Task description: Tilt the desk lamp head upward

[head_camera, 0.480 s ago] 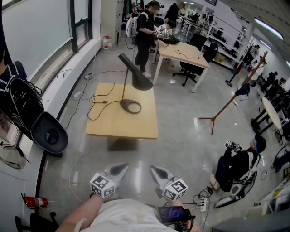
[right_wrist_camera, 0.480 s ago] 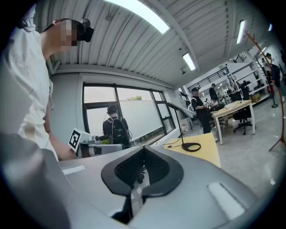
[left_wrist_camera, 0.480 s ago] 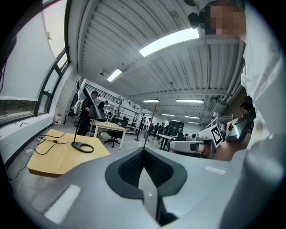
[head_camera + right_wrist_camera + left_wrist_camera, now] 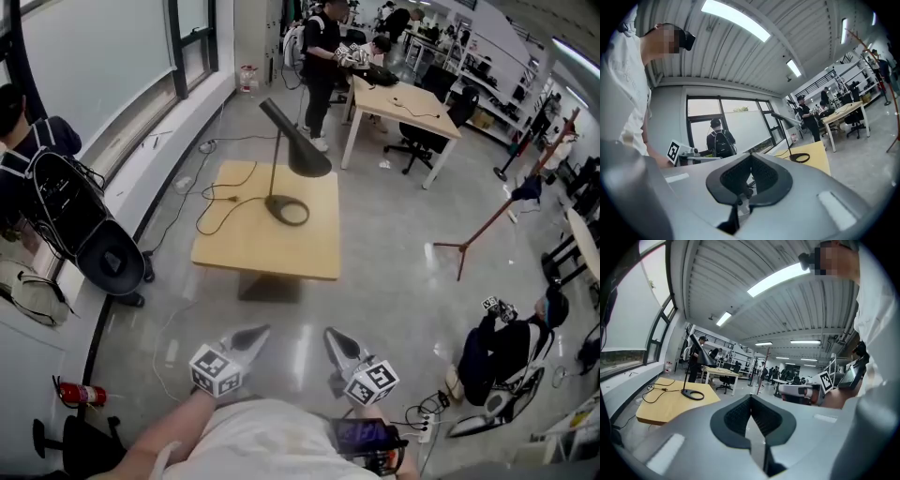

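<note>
Standing on a low wooden table (image 4: 253, 251) well ahead of the person, the desk lamp (image 4: 274, 173) has a ring-shaped base (image 4: 287, 210) set toward the table's far right part and a thin upright stem. Its black cone-shaped lamp head (image 4: 300, 152) slopes down to the right, with the wide mouth hanging just beyond the base. A black cord (image 4: 217, 204) loops from the base leftward across the tabletop.

Both grippers hover low in the head view, close to the person's body and well apart from the table and lamp. The left gripper (image 4: 259, 332) has its fingers pressed together with nothing between them. In the left gripper view the dark pads meet in a closed seam, and the lamp sits small in the distance at the left. The right gripper (image 4: 332, 336) is likewise closed tight and empty, its tips pointing toward the table, and its own view shows the lamp off to the right.

A red fire extinguisher (image 4: 82, 394) lies on the floor at the lower left. Beyond the table a standing person (image 4: 323, 47) in black is at a second desk (image 4: 403, 98), and a seated person (image 4: 497, 352) is on the floor at the right
</note>
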The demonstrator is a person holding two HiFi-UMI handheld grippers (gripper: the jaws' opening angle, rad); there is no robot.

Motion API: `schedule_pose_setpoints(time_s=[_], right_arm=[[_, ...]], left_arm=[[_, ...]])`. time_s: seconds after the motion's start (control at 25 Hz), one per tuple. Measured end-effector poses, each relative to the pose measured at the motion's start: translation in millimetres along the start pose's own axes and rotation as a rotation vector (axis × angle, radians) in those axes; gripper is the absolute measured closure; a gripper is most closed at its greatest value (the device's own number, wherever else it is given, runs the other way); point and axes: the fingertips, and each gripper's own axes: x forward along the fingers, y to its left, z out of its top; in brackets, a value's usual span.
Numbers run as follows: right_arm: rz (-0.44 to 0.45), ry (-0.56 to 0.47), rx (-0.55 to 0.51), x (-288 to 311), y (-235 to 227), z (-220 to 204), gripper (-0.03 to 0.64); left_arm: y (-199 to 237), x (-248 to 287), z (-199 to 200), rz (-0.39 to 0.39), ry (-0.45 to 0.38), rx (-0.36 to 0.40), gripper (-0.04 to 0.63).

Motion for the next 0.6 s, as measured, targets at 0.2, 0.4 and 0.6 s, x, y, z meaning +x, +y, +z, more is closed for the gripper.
schedule_pose_setpoints(time_s=[0.2,0.4,0.6], right_arm=[[0.016,0.005,0.002,-4.3,-6.8,0.8,0.605],[0.028,-0.006,0.027,-17.2,-18.4,3.5,0.606],[0.03,0.027,-0.017,-31.2,-28.6,3.4,0.606]], left_arm=[[-5.3,5.8,-2.3,0.017,0.007,0.003,0.594],[-13.5,16.0,-3.7,0.033,0.011,0.007,0.594],[-29.9,27.1,-7.5,0.038,0.019,0.005,0.594]])
